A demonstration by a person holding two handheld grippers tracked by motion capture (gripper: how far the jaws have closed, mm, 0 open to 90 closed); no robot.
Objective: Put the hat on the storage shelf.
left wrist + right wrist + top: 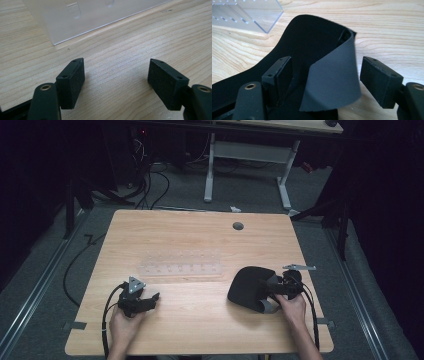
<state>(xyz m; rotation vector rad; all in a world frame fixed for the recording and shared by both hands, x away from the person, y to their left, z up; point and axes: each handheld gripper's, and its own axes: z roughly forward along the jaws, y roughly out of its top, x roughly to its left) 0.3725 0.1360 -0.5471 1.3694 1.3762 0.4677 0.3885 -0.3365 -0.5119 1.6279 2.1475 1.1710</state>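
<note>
No text, label, brand, number or sign can be read in any of the three views
</note>
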